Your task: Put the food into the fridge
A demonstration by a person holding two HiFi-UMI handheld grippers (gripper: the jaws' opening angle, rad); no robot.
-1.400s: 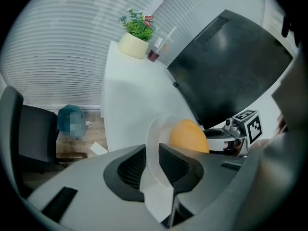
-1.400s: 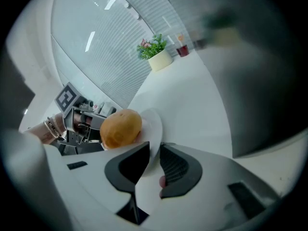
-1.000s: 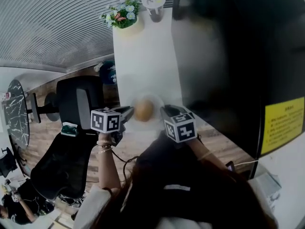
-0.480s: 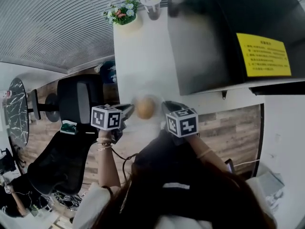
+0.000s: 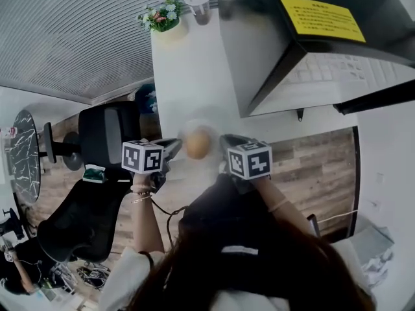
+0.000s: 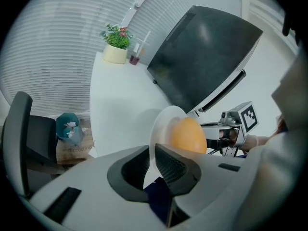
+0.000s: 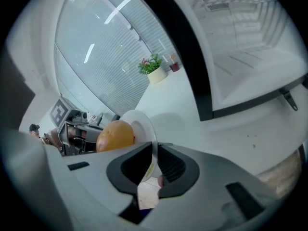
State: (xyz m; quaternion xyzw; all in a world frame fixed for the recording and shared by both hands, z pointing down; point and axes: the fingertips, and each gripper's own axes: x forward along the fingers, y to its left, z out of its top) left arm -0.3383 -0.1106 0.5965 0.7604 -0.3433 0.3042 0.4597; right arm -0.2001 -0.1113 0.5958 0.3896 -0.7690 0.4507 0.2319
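A white plate (image 5: 189, 131) with a round orange food (image 5: 198, 142) on it hangs over the near end of the white counter (image 5: 194, 70). My left gripper (image 5: 174, 149) is shut on the plate's left rim, and its jaws have just been closing on that rim (image 6: 161, 124). My right gripper (image 5: 227, 145) is shut on the right rim (image 7: 140, 123), after closing on it too. The orange food (image 6: 188, 134) (image 7: 115, 134) sits between the two grippers. The black fridge (image 5: 259, 44) stands behind on the right, its white inside (image 7: 250, 32) showing.
A potted plant (image 5: 162, 18) and a cup with a straw (image 5: 198, 5) stand at the counter's far end. A black office chair (image 5: 104, 135) is on the floor at the left. A yellow label (image 5: 321, 18) marks the fridge's dark top.
The head view has swung, so the fridge's white inside now shows under the yellow label. Both grippers and the plate have edged slightly up and towards the fridge.
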